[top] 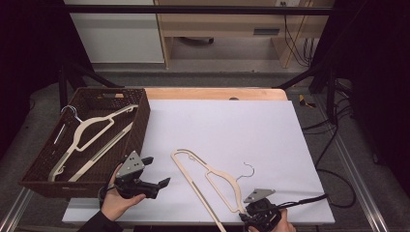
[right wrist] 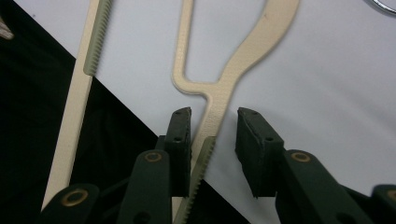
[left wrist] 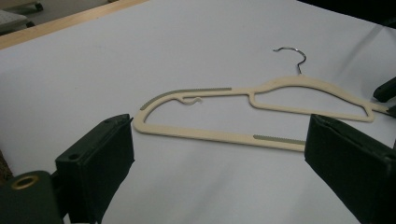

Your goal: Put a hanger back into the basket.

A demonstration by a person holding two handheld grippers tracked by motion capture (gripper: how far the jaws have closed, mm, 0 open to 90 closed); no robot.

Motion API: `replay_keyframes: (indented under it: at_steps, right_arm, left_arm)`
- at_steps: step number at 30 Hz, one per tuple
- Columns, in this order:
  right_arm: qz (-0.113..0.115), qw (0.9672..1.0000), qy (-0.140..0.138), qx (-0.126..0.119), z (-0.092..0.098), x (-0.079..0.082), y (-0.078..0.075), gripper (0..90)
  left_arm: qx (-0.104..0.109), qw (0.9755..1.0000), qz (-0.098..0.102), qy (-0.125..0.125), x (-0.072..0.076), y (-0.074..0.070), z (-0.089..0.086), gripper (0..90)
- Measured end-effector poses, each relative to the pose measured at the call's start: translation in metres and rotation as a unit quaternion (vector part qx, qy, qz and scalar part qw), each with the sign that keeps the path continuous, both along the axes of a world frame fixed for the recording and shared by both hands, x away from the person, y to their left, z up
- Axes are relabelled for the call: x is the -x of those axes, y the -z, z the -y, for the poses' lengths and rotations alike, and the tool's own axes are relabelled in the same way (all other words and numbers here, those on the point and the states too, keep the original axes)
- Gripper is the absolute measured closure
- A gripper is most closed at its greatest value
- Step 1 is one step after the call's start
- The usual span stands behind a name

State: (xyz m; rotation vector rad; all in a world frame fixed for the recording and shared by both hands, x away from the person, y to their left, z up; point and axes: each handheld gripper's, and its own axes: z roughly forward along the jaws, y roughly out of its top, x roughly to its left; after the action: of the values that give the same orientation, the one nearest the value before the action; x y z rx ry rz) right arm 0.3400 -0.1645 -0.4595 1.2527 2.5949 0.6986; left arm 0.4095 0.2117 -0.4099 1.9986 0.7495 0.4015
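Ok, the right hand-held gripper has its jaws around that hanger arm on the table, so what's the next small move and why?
Probably close the right hand-held gripper. The cream hanger still lies flat on the white sheet, and its arm sits between the open jaws, close to one pad with a gap to the other. Closing first would secure it before any lift. The left hand-held gripper waits open nearby.

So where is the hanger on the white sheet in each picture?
High view: the hanger lies low and centre, before the right gripper.
Left gripper view: across the middle, hook upward.
Right gripper view: its arm runs between open jaws.
Shared landmark: the white sheet.
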Motion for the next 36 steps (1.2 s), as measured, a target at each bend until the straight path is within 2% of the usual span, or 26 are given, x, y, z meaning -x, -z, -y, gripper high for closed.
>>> replay_keyframes:
  at_steps: [1,5,6,9,11,13,17,19,20,22,23,24,26,28,29,30,32,35,36]
  right_arm:
    - [-0.002,1.0000,0.006,-0.001,-0.002,0.001,0.000,67.3]
    - [0.001,1.0000,0.000,0.009,0.001,-0.002,-0.001,76.3]
    - [-0.004,1.0000,0.005,0.002,0.000,-0.004,-0.001,76.6]
    - [-0.005,0.9999,0.003,0.009,0.001,-0.009,-0.002,77.6]
    - [0.003,0.9999,0.003,0.015,0.002,-0.014,-0.003,78.5]
    - [0.008,0.9997,0.015,0.017,0.004,-0.018,-0.003,79.0]
    - [0.006,0.9996,0.029,0.002,0.012,-0.026,-0.002,78.8]
    - [0.012,0.9994,0.028,-0.013,0.017,-0.026,-0.003,74.0]
    - [0.010,0.9990,0.039,-0.018,0.018,-0.025,-0.004,71.1]
    - [-0.006,0.9980,0.052,-0.037,0.021,-0.022,-0.005,69.8]
    - [-0.005,0.9981,0.056,-0.023,0.022,-0.020,-0.005,70.3]
    - [-0.015,0.9981,0.053,-0.028,0.021,-0.019,-0.005,70.7]
    - [-0.021,0.9986,0.047,-0.013,0.020,-0.016,-0.002,73.8]
    - [-0.021,0.9977,0.061,-0.018,0.017,-0.013,-0.001,75.0]
    - [-0.019,0.9977,0.065,-0.008,0.017,-0.013,0.000,75.3]
    - [-0.021,0.9976,0.063,-0.017,0.016,-0.013,0.000,75.8]
    - [-0.017,0.9976,0.068,-0.005,0.016,-0.014,0.000,78.6]
    - [-0.016,0.9974,0.070,-0.006,0.017,-0.013,0.000,79.3]
    - [-0.020,0.9971,0.070,-0.021,0.017,-0.013,-0.001,79.4]
  left_arm:
    - [0.000,1.0000,0.000,0.000,0.000,0.000,0.000,7.9]
    - [0.000,1.0000,0.000,0.000,0.000,0.000,-0.001,8.0]
    - [-0.001,1.0000,0.000,0.000,0.000,0.000,-0.001,8.0]
    - [-0.001,1.0000,-0.002,0.000,0.000,0.001,0.000,8.1]
    - [-0.002,1.0000,-0.002,0.000,0.000,0.001,0.000,8.1]
    - [-0.002,1.0000,-0.002,0.000,0.000,0.001,0.000,8.2]
    - [-0.002,1.0000,-0.002,0.000,0.000,0.001,0.000,8.2]
    - [-0.003,1.0000,-0.002,0.001,0.000,0.001,0.000,8.2]
    - [-0.003,1.0000,-0.002,0.001,0.000,0.001,0.000,8.2]
    - [-0.004,1.0000,-0.002,0.002,0.000,0.001,0.000,8.2]
    - [-0.004,1.0000,-0.003,0.002,0.000,0.002,0.000,8.3]
    - [-0.004,1.0000,-0.003,0.002,0.000,0.002,0.000,8.2]
    - [-0.005,1.0000,-0.004,0.002,0.000,0.002,0.001,8.3]
    - [-0.006,1.0000,-0.004,0.003,0.000,0.002,0.002,8.3]
    - [-0.007,1.0000,-0.005,0.003,0.000,0.003,0.002,8.3]
    - [-0.007,1.0000,-0.005,0.004,0.000,0.003,0.002,8.3]
    - [-0.007,0.9999,-0.006,0.005,0.001,0.003,0.003,8.3]
    - [-0.007,0.9999,-0.007,0.006,0.000,0.003,0.004,8.3]
    - [-0.007,0.9999,-0.008,0.007,-0.001,0.003,0.005,8.3]
